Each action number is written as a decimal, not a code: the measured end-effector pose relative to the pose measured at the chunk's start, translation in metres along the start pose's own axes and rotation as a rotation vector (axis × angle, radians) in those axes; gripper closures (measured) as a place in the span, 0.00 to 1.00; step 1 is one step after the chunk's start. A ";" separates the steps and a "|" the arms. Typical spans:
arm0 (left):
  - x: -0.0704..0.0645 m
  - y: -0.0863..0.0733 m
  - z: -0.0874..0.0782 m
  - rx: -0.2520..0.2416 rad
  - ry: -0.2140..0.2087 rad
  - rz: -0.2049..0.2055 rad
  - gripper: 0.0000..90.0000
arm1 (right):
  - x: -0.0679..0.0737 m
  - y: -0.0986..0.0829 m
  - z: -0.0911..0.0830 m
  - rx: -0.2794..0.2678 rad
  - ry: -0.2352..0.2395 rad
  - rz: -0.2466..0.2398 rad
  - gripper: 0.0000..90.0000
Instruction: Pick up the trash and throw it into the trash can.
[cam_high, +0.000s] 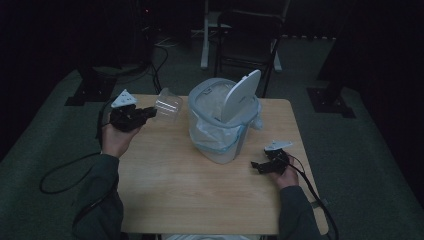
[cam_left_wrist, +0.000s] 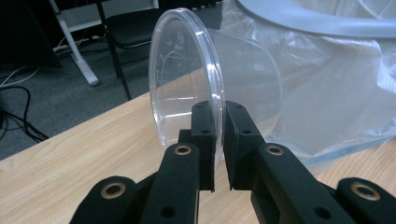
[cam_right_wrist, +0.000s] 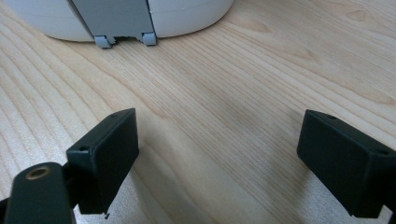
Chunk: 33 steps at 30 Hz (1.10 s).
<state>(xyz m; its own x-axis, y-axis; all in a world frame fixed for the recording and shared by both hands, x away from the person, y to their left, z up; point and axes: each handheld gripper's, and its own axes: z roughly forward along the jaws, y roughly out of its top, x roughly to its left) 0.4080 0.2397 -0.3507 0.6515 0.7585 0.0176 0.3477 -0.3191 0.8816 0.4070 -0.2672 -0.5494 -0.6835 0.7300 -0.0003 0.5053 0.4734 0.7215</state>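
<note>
While pinched at its rim by the left gripper (cam_left_wrist: 219, 154), clear round plastic container (cam_left_wrist: 210, 88) held tilted on its side above pale wooden table (cam_high: 200, 185), just left of white lidded bin lined with plastic bag (cam_high: 222, 125). Right gripper (cam_right_wrist: 219, 158) low over table near bin's base, jaws wide apart, holding nothing.

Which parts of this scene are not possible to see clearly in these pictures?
- Inside of the white plastic bin: high view, hidden by its tilted grey lid and bag.
- Far wall of the clear plastic cup: left gripper view, covered by the left tool shut on its rim.
- Bin top: right gripper view, cut by the upper edge, beyond the open right tool.
</note>
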 end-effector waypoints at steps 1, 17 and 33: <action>0.001 0.002 0.000 0.000 0.002 0.000 0.93 | 0.000 0.000 0.000 0.000 0.001 0.000 0.13; 0.007 0.022 0.002 -0.003 0.005 0.017 0.93 | 0.000 0.000 0.000 0.000 0.001 0.000 0.13; 0.011 0.039 0.004 -0.016 0.002 0.021 0.93 | 0.000 0.000 0.000 0.000 0.001 0.000 0.13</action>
<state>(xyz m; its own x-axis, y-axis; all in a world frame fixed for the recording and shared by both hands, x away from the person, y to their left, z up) 0.4314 0.2336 -0.3177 0.6573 0.7527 0.0371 0.3228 -0.3256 0.8887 0.4071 -0.2673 -0.5493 -0.6840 0.7295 0.0001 0.5054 0.4737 0.7212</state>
